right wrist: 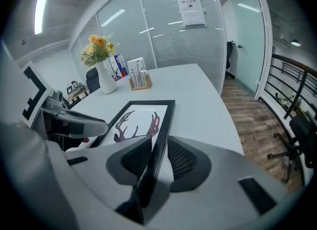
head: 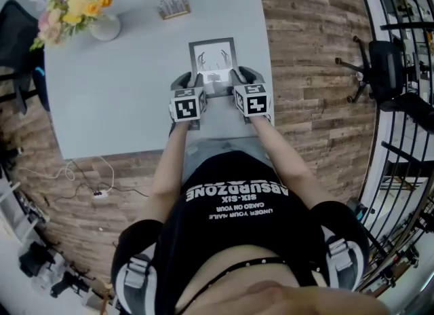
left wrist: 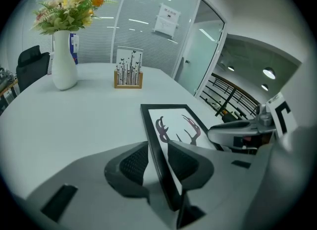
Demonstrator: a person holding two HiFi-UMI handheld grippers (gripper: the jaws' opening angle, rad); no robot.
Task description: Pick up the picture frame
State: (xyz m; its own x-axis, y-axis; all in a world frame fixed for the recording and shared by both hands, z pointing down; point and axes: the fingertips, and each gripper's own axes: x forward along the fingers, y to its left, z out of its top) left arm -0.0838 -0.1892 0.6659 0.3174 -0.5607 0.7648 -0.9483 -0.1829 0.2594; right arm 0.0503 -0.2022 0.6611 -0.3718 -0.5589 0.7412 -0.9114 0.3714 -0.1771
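The desk (head: 122,89) was a broad, smooth slab of pale grey with rounded corners, standing on a floor (head: 312,49) of brown wood-grain planks. A glass wall (left wrist: 148,30) with slatted blinds closed off the room behind it, a white notice (right wrist: 192,11) stuck to one pane, and a black metal railing (right wrist: 292,90) ran along the right side. The picture frame (head: 213,59) lay close to the desk's right edge and toward the person's end. It was a thin black rectangular rim around a white sheet printed with dark antlers. The left claw (head: 192,79) was closed on the frame's left rim near the near corner, its dark cross-hatched pads pressed to either side of the rim. The right claw (head: 243,76) gripped the right rim the same way, so the two grey claws faced each other across the picture. Whether the near end had left the desk could not be told. Farther off stood a white round-bellied vase (left wrist: 63,60) of yellow, orange and pink flowers (left wrist: 69,6), and beside it, well apart from the frame, a small wooden stand (left wrist: 129,73) holding a card. None of these lay between the claws and the frame. A black chair (head: 380,69) sat on the floor to the right, and a thin cable (head: 88,178) trailed below the desk's near edge.
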